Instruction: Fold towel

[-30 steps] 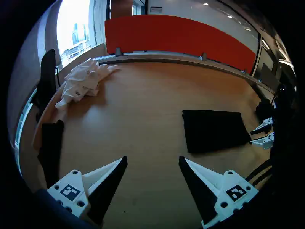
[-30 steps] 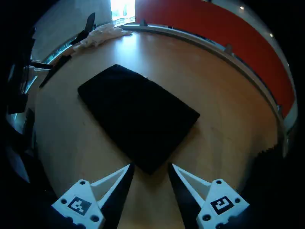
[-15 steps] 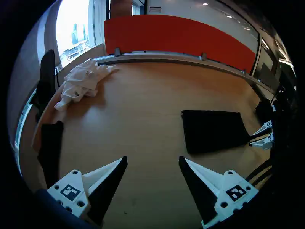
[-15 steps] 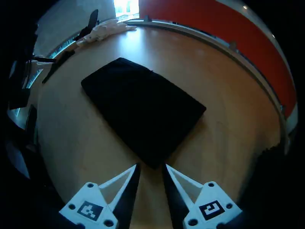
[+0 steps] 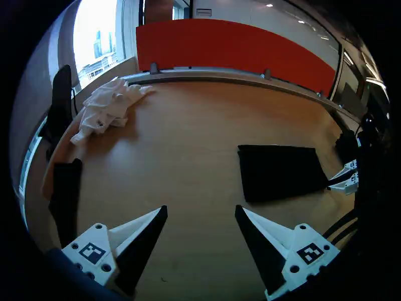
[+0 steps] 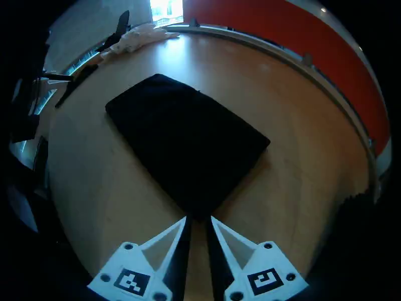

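— Toward the table's near edge, how do the tongs stand?

— Left gripper (image 5: 200, 208): fingers wide apart above bare table (image 5: 190, 130), holding nothing. Right gripper (image 6: 198, 219): fingers set almost together with a thin slit between them, tips at the nearest corner of the black towel (image 6: 185, 138). Whether cloth lies inside the slit cannot be told.

— And the towel itself?

— Flat, a dark rectangle mid-table, one corner toward the right gripper, well apart from the left one. Beyond it, a white cloth heap (image 5: 108, 105) sits by the far left corner, and a red partition (image 5: 235, 45) runs along the far edge.

— What may fail?

— Probably the pinch. Tips placed at the very end of the corner may catch only a sliver of edge, or none, so the cloth could slip out on lifting. With a single corner held and the left gripper idle, the towel is likely to drag or twist across the smooth wood, giving a skewed fold.
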A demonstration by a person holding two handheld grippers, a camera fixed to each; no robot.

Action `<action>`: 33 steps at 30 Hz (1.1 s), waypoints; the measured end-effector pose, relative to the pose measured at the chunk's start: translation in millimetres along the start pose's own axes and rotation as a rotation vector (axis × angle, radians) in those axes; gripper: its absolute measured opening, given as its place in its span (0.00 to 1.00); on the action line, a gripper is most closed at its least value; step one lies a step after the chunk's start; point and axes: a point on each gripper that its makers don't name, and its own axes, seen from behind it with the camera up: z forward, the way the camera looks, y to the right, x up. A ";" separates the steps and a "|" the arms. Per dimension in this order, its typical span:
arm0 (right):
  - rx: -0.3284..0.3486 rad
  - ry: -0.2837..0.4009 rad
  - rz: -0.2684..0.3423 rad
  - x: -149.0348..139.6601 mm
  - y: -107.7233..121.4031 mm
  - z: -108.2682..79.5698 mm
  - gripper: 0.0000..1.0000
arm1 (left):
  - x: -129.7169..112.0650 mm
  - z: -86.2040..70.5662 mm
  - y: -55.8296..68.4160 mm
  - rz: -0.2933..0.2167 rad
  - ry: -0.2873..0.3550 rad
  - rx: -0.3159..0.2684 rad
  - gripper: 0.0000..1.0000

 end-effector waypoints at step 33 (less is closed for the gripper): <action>-0.085 0.125 -0.045 69.3 27.0 -45.0 0.04 | 4.1 3.6 -2.1 0.003 0.001 0.004 1.00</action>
